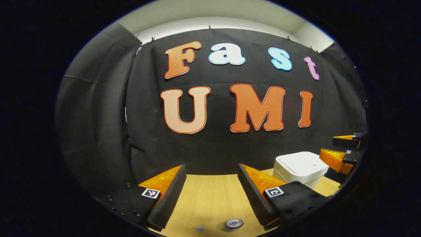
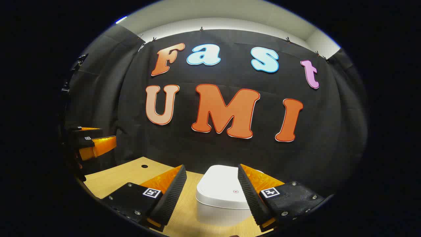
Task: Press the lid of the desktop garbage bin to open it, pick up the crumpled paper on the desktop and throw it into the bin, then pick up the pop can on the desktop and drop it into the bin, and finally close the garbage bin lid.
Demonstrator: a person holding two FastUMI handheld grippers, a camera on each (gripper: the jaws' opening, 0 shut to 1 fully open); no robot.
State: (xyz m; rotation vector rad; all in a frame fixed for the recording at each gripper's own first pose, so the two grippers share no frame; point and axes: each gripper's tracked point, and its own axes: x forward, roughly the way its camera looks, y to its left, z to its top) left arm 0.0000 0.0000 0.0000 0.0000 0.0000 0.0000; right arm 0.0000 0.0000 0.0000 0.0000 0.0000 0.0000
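The garbage bin (image 2: 223, 194) is sitting on the tabletop (image 2: 115, 177) with its lid (image 2: 223, 186) closed. The right tool (image 2: 212, 191) is hovering open above the bin. The pop can (image 1: 234, 224) is standing on the tabletop below the left tool (image 1: 212, 194), which is also holding open, gripping nothing.

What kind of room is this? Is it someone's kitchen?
Probably not a kitchen. It looks like a small recording booth: black cloth hangs all around as walls, and a bare wooden table holds a white bin and a can, set out for practice.
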